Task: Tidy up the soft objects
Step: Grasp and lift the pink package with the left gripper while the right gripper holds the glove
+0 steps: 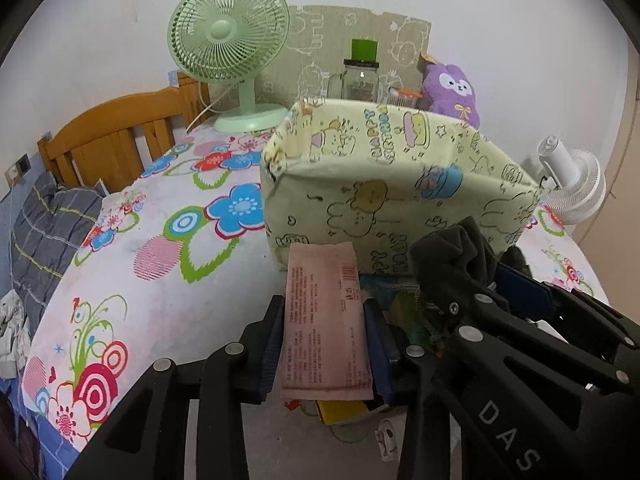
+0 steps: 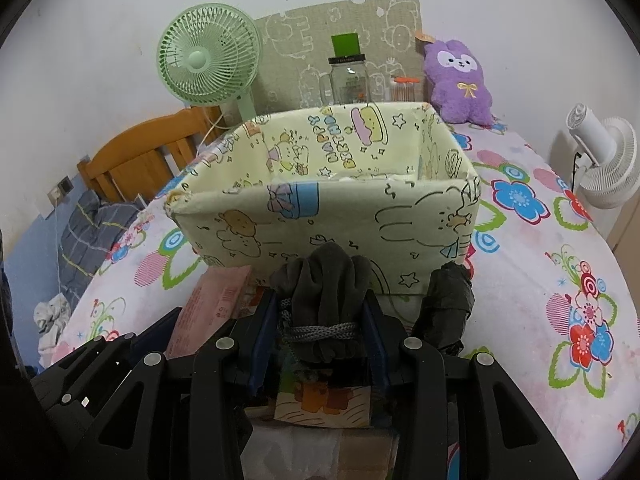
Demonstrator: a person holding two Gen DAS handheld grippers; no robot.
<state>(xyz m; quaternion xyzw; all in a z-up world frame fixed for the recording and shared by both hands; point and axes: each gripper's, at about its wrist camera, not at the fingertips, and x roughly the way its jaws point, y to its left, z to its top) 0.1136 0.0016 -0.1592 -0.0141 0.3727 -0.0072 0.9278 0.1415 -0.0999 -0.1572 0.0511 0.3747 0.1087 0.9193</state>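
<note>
A pale yellow cartoon-print fabric box [image 1: 400,200] [image 2: 320,208] stands open-topped on the flowered bedsheet, just beyond both grippers. My left gripper [image 1: 324,312] is shut on a flat pink packet [image 1: 324,320] with printed text, whose far end reaches the box's near wall. The packet [image 2: 212,300] also shows at the left of the right wrist view. My right gripper [image 2: 324,308] is shut on a dark grey cloth bundle [image 2: 324,280] tied with a grey cord, close to the box's front wall. That bundle [image 1: 452,256] shows beside the packet in the left wrist view.
A second dark bundle [image 2: 444,304] lies right of my right gripper. At the back stand a green fan [image 1: 228,36], a glass jar [image 2: 348,78] and a purple plush [image 2: 458,80]. A white fan [image 2: 604,160] is at the right edge. A wooden headboard [image 1: 116,136] and grey plaid bedding [image 1: 44,232] lie left.
</note>
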